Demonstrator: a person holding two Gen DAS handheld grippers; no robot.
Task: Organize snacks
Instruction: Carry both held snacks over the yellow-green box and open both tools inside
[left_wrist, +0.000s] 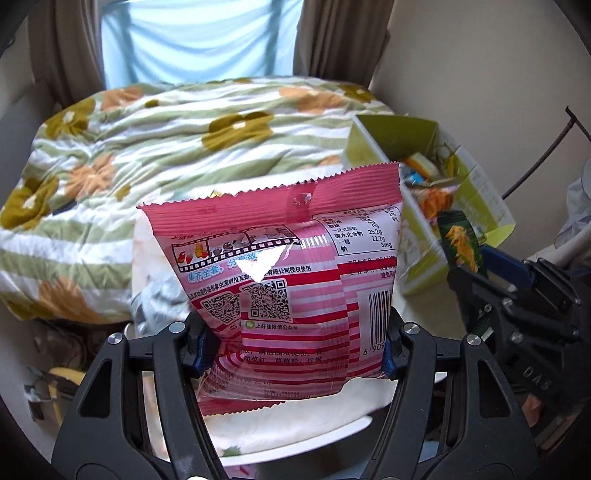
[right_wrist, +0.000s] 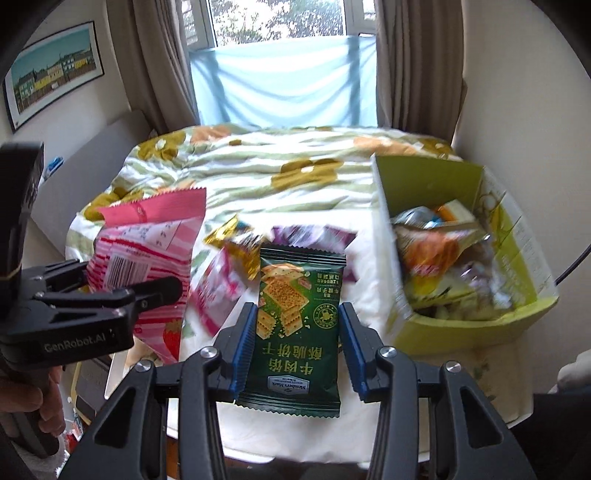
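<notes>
My left gripper (left_wrist: 293, 347) is shut on a pink striped snack bag (left_wrist: 291, 258) and holds it upright above the white table. The bag also shows at the left of the right wrist view (right_wrist: 147, 258). My right gripper (right_wrist: 297, 347) is shut on a dark green cracker packet (right_wrist: 299, 325), also seen at the right of the left wrist view (left_wrist: 461, 247). A yellow-green cardboard box (right_wrist: 524, 280) holding several snacks stands open to the right; it also shows in the left wrist view (left_wrist: 476, 184).
Loose snack packets, gold (right_wrist: 232, 240) and purple (right_wrist: 332, 236), lie on the white table (right_wrist: 369, 295) between the grippers and the box. A flowered quilt (right_wrist: 280, 170) covers the bed behind, with curtains and a window beyond.
</notes>
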